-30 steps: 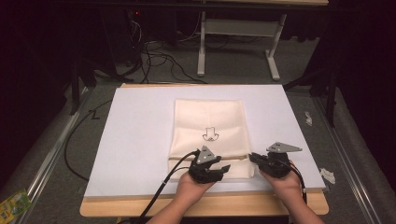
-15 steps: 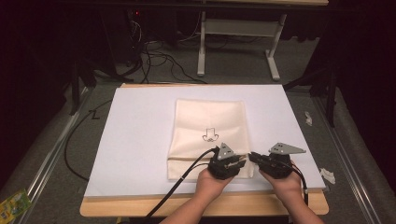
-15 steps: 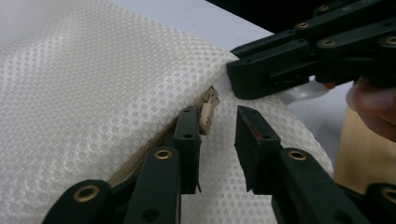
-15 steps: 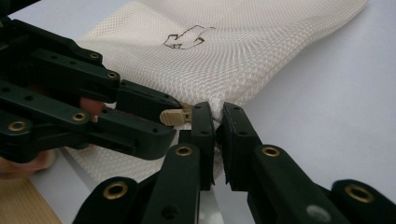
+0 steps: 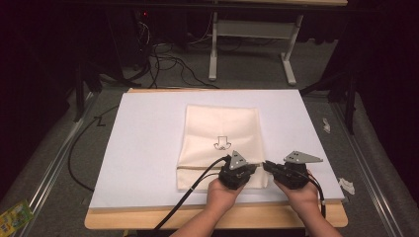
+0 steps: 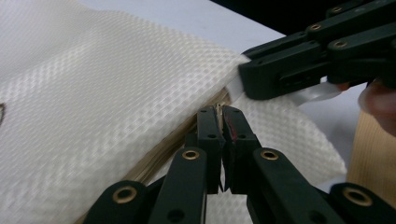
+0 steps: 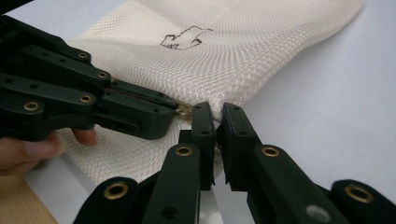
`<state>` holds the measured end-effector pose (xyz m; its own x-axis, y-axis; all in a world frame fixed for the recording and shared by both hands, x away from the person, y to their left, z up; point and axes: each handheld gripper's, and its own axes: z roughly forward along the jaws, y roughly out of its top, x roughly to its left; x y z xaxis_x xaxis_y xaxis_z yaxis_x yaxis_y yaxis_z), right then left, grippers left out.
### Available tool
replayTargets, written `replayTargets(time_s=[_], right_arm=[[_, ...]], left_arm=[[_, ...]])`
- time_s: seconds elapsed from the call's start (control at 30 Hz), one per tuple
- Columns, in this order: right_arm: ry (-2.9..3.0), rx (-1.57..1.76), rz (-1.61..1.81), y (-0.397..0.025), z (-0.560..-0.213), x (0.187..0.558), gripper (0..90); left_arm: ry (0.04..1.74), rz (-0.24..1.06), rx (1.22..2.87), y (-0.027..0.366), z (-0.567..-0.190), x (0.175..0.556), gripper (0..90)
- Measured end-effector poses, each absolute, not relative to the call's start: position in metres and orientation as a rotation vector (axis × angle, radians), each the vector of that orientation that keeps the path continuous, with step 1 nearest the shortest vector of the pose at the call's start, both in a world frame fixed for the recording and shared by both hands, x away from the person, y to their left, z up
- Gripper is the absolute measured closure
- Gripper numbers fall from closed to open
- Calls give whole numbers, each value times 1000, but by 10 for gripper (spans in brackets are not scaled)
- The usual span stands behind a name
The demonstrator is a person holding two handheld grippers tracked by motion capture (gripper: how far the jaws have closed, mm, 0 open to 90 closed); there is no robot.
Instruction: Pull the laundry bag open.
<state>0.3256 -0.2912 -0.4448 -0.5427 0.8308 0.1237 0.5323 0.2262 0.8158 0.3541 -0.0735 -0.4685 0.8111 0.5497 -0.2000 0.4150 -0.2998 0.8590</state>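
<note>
Two grippers, tip to tip at the near right corner of the bag [image 5: 222, 126]. Compared with a second ago: left gripper [image 5: 253, 167] carried right along the zip [image 5: 202, 167], from about the middle of the near hem to its right end, and already almost there half a second ago. Right gripper [image 5: 267, 165] in the same spot as then; bag likewise unmoved, flat on the white sheet [image 5: 148, 148], centre to near side.

Probably means the zip's run is finished or within a last tug of it. Seems drawn closed behind the left jaws, judging by the thin tan line of teeth in the left gripper view, though not certain.

Left gripper view: jaws pressed nearly together, pinching a small metal tab [image 6: 218, 108], most likely the zip pull, right at the hem. Right gripper's tip just beyond, clamped on the bag's corner.

Right gripper view: jaws narrow, a fold of mesh at the corner [image 7: 216, 106] nipped between them, holding the bag against the pull. Left gripper's tip just to the left there, touching or almost touching the same hem.
</note>
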Motion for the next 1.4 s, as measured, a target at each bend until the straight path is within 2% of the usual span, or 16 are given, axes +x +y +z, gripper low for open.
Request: replayTargets(time_s=[0.3,0.63,0.73,0.83,1.0,1.3,1.37,1.4], right_arm=[[2128,1300,1224,-302,-443,325,858],[2065,1363,1184,-318,-443,329,859],[2068,1389,1209,-326,-445,331,858],[2098,1344,1160,-317,-447,330,856],[2079,1361,1168,-321,-447,330,854],[2083,1370,1153,-324,-451,330,840],[2086,1374,1157,-325,-452,331,812],[2091,1373,1156,-325,-452,331,778]], left_arm=[[811,192,1978,-13,-467,360,873],[1047,256,1980,103,-466,362,874],[1060,224,1950,124,-473,359,874],[1058,218,1969,124,-482,355,873],[1028,224,1928,123,-475,354,871],[998,243,1958,120,-473,351,864],[996,247,1963,120,-473,351,854],[998,250,1965,120,-473,352,812]])
